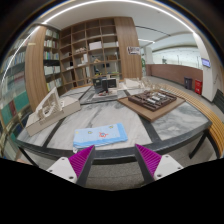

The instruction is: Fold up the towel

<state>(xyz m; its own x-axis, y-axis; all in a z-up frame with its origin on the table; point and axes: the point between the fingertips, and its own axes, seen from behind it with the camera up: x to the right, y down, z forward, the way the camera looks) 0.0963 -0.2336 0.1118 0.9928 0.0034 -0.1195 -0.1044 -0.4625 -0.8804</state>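
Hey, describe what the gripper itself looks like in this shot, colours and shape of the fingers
The gripper shows as two fingers. Each carries a magenta pad on its inner face, a roughly triangular wedge tapering to a point: the one pad, the other pad. Outside each pad the finger body is pale, white to light grey. No cables, markings, hand or sleeve are visible.

Light blue towel (100,135), magenta pads (82,158)

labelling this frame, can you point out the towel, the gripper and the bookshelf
towel (101,134), gripper view, middle of the folded blue cloth
gripper (115,157), gripper view, midway between its open fingertips
bookshelf (88,50), gripper view, its middle shelves
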